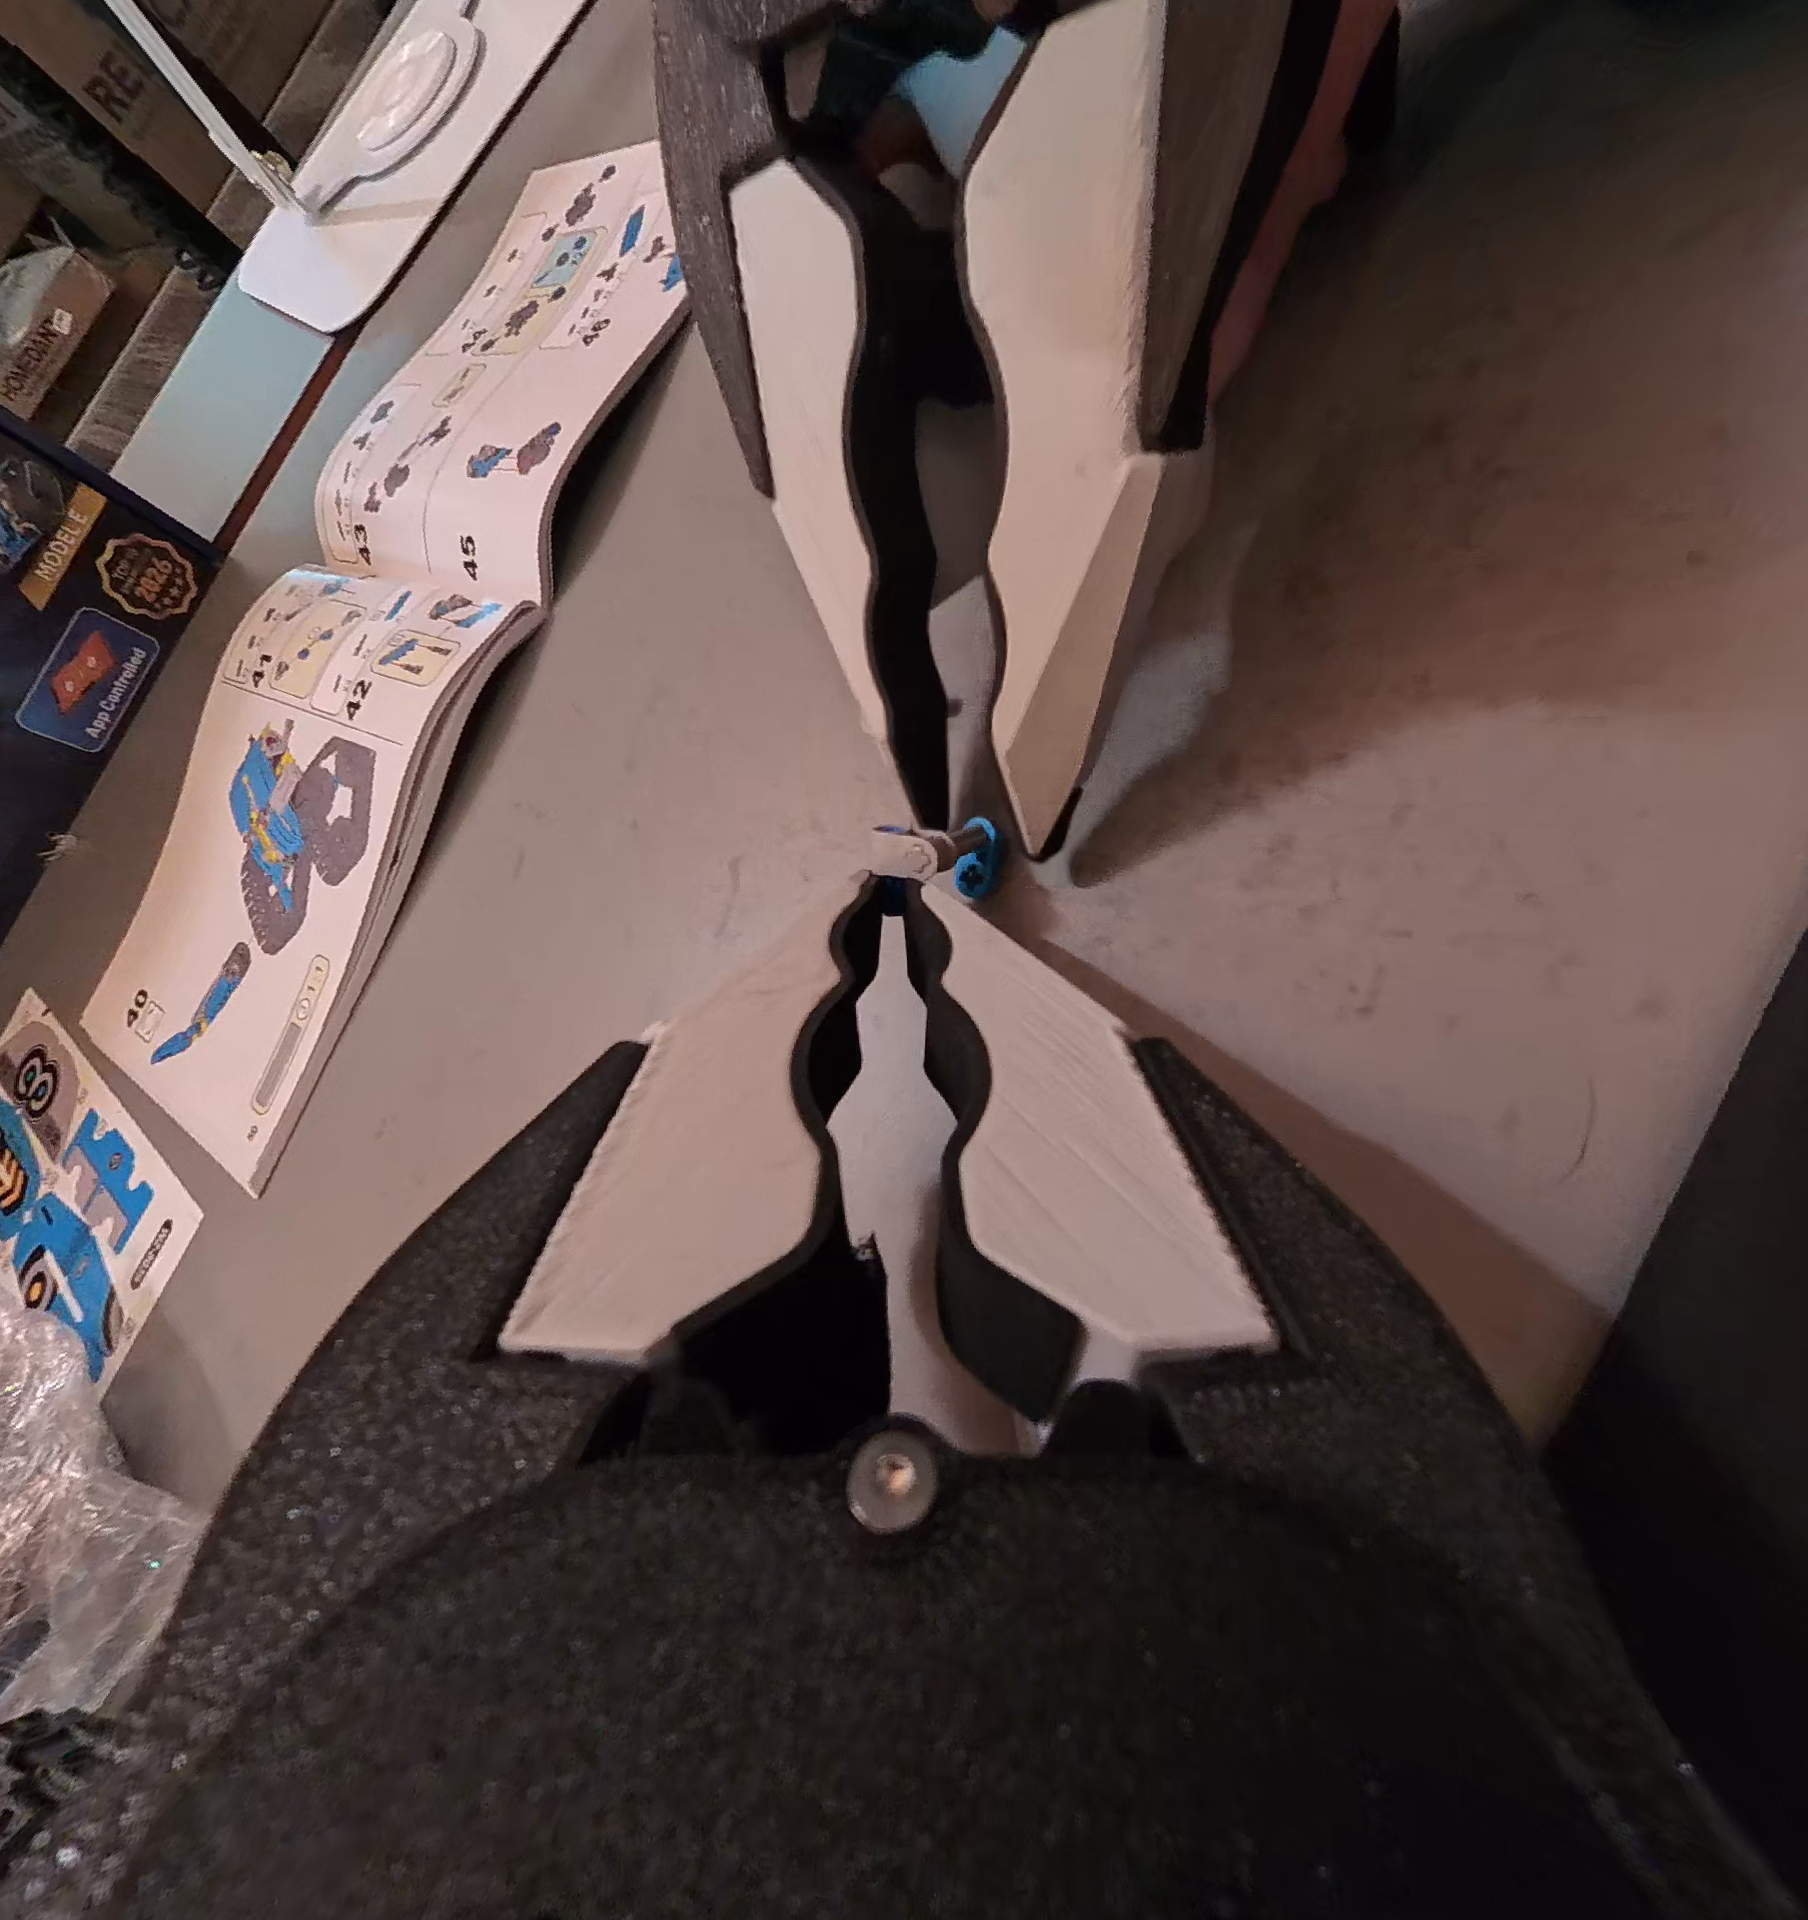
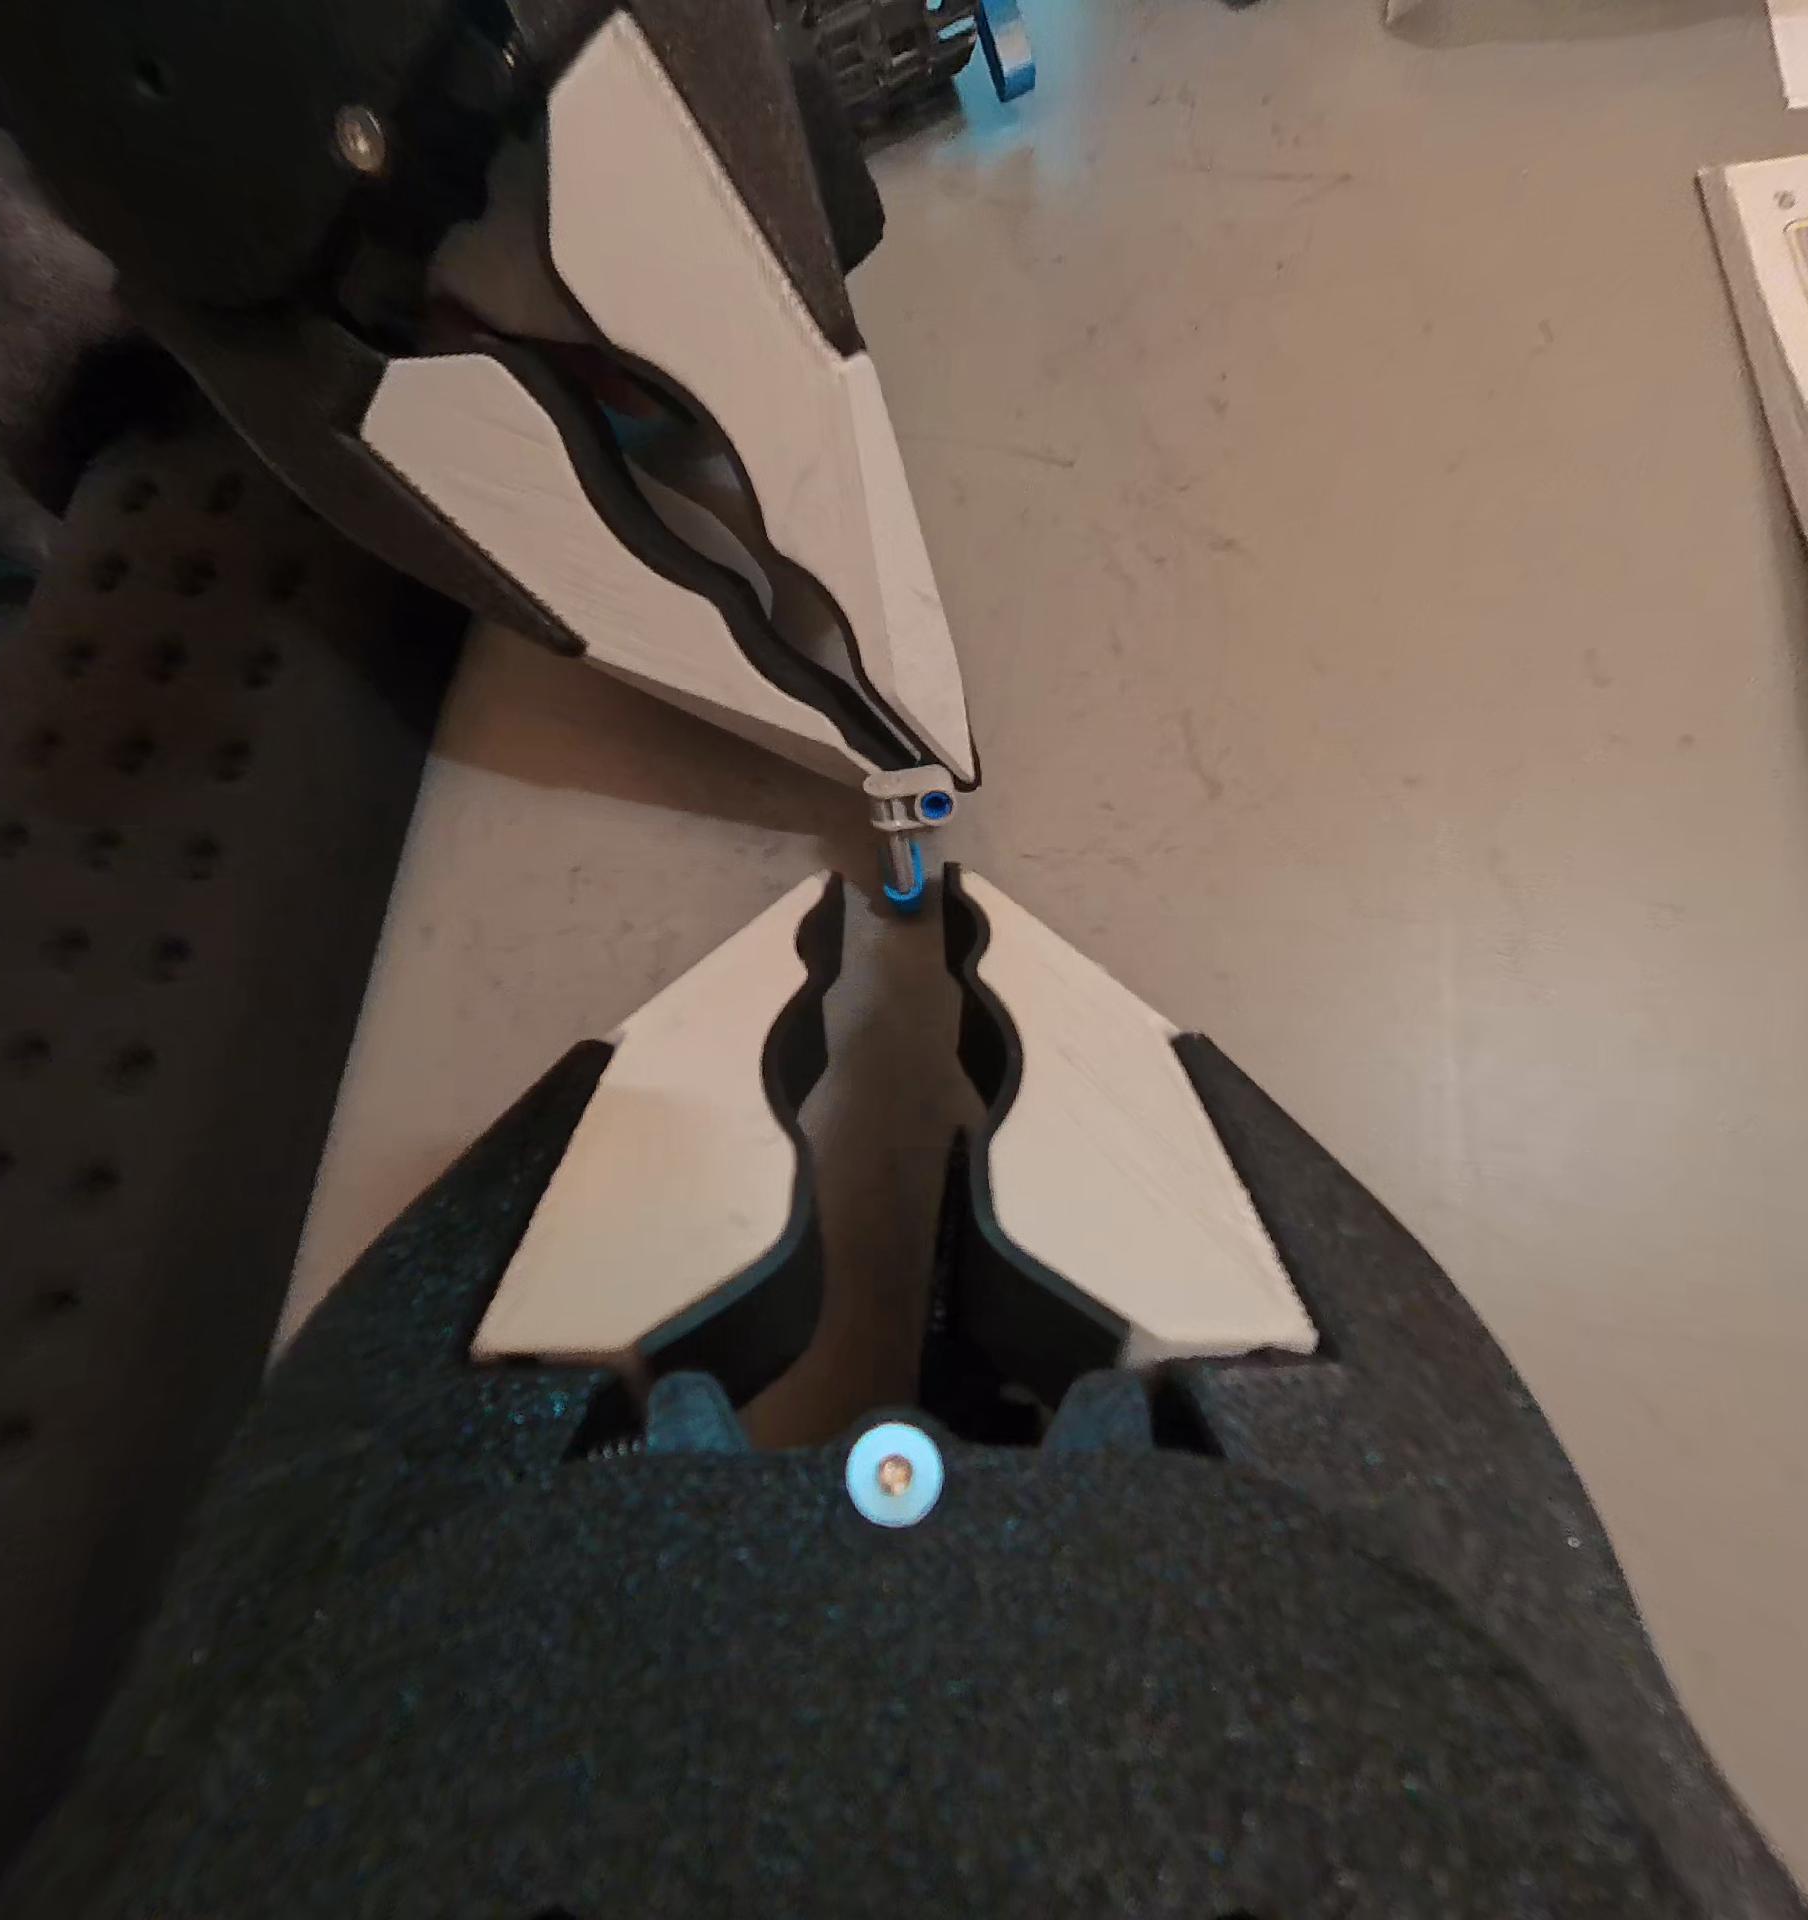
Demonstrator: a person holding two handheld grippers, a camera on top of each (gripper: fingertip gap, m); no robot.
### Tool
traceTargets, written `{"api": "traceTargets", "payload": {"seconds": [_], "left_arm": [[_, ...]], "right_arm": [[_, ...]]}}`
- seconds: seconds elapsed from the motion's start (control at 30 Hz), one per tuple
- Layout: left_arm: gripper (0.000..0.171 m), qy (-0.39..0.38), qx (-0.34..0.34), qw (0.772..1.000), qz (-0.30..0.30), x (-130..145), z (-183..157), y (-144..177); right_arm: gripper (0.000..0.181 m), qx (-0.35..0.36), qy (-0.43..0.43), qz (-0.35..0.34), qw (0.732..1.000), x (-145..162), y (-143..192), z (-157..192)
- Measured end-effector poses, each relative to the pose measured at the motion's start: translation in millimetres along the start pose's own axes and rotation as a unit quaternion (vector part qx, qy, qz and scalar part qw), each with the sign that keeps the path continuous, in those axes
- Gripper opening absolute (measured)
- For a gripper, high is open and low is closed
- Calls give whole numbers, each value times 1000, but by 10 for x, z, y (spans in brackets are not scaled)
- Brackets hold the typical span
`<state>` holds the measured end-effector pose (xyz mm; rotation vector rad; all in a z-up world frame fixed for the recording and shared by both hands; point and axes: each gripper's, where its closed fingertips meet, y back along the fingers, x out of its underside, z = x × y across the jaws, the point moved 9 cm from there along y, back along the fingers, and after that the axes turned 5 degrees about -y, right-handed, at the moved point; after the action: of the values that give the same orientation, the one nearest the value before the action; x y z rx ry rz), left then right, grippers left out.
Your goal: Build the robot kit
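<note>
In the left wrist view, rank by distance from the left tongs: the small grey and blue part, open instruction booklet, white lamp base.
1. small grey and blue part, at the tips of the left tongs.
2. open instruction booklet, on the table to the left.
3. white lamp base, far upper left, beyond the booklet.

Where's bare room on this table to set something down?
Bare table lies beyond the left gripper and right gripper, away from the booklet; a narrower strip separates them from it. Crowded: sticker sheet and plastic wrap by the booklet, and the small part between the tips.
</note>
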<state>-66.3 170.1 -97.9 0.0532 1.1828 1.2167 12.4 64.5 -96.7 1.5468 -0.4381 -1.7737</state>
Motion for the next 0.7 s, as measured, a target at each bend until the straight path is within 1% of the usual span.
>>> {"api": "traceTargets", "payload": {"seconds": [0.13, 0.2, 0.27, 0.4, 0.5, 0.7], "left_arm": [[3, 1, 1, 1000, -1, -3, 0, 1], [3, -1, 2, 1000, -2, -6, -5, 1], [3, -2, 2, 1000, 0, -6, -7, -3], [3, -8, 10, 1000, 0, -10, -30, -10], [3, -2, 17, 1000, -4, -15, -27, -14], [3, 0, 17, 1000, -5, -23, -11, -39]], "right_arm": [[15, -2, -1, -28, 1000, -58, 65, 15], [13, 5, 2, -21, 1000, -51, 38, 12], [5, 8, 7, -11, 1000, -37, 6, 15], [4, -6, 8, -5, 1000, -6, -6, 6], [3, -21, 18, -21, 999, 31, 1, -13], [4, -40, -5, -23, 999, 44, 6, -51]]}}
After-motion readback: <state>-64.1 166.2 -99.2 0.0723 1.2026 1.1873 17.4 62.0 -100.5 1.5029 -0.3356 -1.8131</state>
